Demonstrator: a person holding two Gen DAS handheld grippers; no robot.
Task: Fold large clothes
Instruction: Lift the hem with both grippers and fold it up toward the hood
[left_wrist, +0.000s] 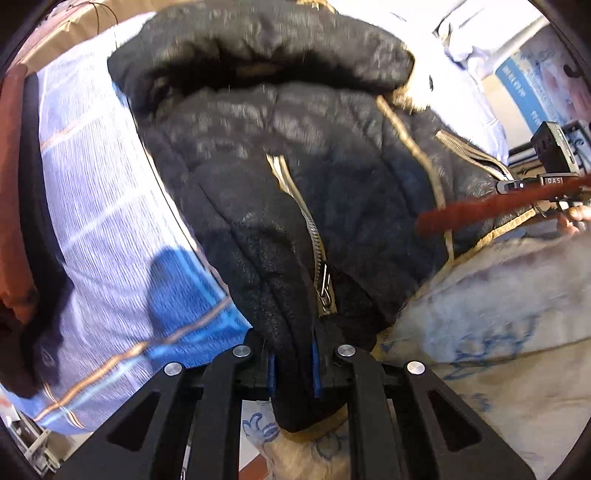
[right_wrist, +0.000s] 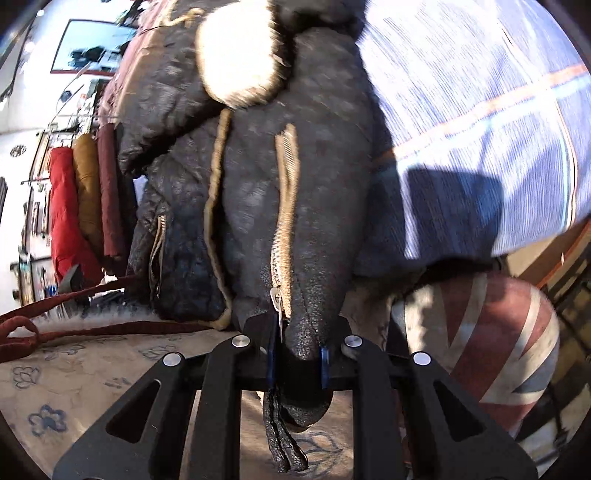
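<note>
Left gripper (left_wrist: 293, 363) has its jaws clamped on a bunched edge of the black jacket (left_wrist: 280, 155), zipper (left_wrist: 317, 251) running up toward 12 o'clock. The jacket hangs lifted against the person's striped shirt (left_wrist: 110, 221), above the floral cloth (left_wrist: 498, 332). Right gripper (right_wrist: 297, 363) pinches another jacket fold just beside a zipper pull (right_wrist: 277, 299).

A blue striped shirt (left_wrist: 110, 206) fills the left of the left wrist view. A floral cloth (right_wrist: 74, 373) covers the near surface. Red, tan and maroon garments (right_wrist: 85, 206) hang far left. A Union Jack cushion (right_wrist: 498, 339) sits near right.
</note>
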